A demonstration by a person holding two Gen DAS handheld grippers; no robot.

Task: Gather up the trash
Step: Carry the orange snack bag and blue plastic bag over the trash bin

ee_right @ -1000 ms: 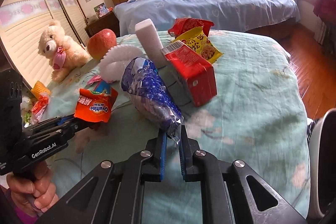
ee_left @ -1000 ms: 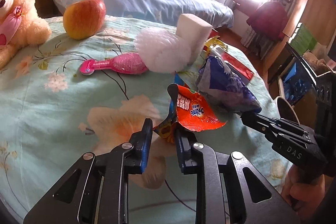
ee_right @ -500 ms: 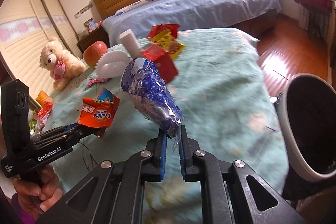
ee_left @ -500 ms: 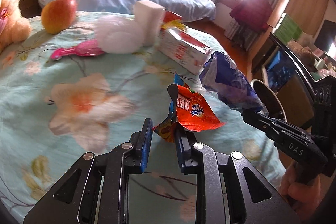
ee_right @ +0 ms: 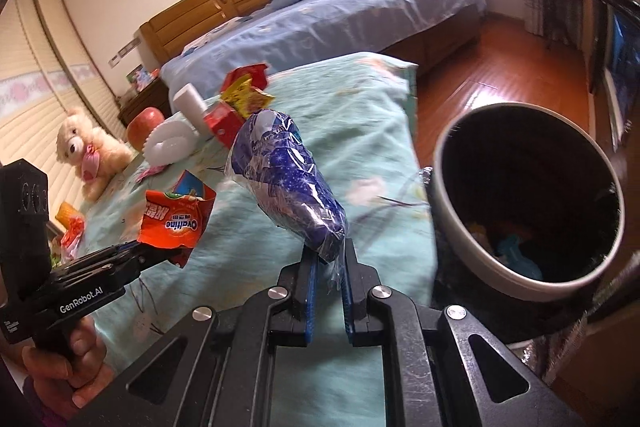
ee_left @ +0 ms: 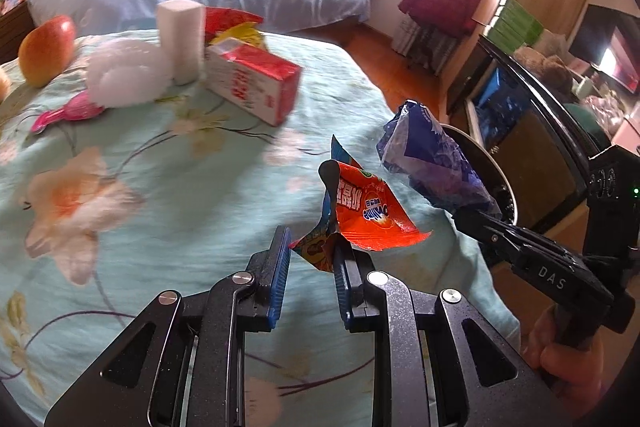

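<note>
My left gripper [ee_left: 310, 247] is shut on an orange Ovaltine wrapper [ee_left: 370, 215] and holds it above the floral bedspread [ee_left: 140, 187]. The wrapper also shows in the right wrist view [ee_right: 174, 223]. My right gripper [ee_right: 328, 259] is shut on a blue plastic wrapper [ee_right: 288, 183], held up beside the grey trash bin [ee_right: 472, 243]. In the left wrist view the blue wrapper [ee_left: 428, 163] hangs in front of the bin's rim [ee_left: 486, 157]. The bin's dark inside holds some trash.
On the bedspread lie a red and white carton [ee_left: 256, 87], a white block [ee_left: 180, 39], a white fluffy thing [ee_left: 124, 79], a pink brush [ee_left: 68, 111], an apple [ee_left: 46, 51], red and yellow wrappers [ee_right: 246, 87] and a teddy bear [ee_right: 86, 151]. Wooden floor lies to the right.
Both grippers have swung right with their wrappers, toward the bed's edge. The trash bin has grown large in the right wrist view; the carton and apple have slid left.
</note>
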